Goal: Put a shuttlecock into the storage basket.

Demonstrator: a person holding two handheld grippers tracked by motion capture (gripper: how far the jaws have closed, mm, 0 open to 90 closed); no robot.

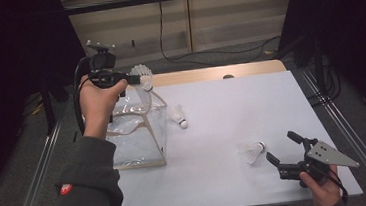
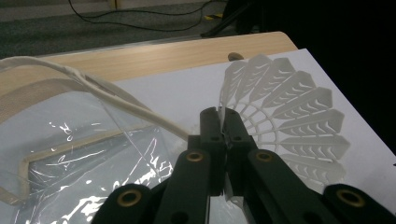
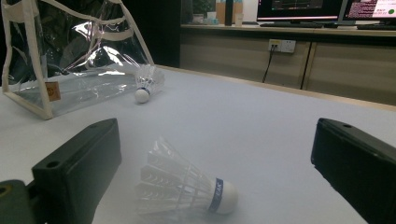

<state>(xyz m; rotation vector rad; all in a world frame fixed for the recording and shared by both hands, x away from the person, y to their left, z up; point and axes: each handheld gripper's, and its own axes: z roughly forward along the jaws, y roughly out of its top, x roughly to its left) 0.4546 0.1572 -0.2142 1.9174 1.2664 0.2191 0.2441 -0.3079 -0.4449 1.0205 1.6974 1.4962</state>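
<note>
The person's left hand point(image 1: 96, 101) is raised over the far left part of the white table point(image 1: 221, 104), forearm in a grey sleeve point(image 1: 88, 181) coming up from the bottom edge. It grips the left gripper point(image 1: 136, 79) level, pointing toward the table's middle. Its jaws are clamped tight on the edge of a white plastic shuttlecock's point(image 2: 285, 112) skirt, which hangs in the air just above the open top of a clear plastic bag point(image 1: 138, 132) with cream trim. In the left gripper view the two black fingers point(image 2: 212, 135) meet with the skirt's rim pinched between them.

The right hand point(image 1: 321, 188) rests low at the near right corner, holding the right gripper point(image 1: 284, 147) aimed toward the table's middle. Its jaws stand wide apart and grasp nothing; a feathered shuttlecock point(image 3: 187, 191) lies on its side on the table between and just ahead of them, untouched.

Three shuttlecocks are in view: the held one, the one by the right gripper, and a third shuttlecock point(image 1: 179, 117) lying just beside the bag. There is one bag and two grippers.
</note>
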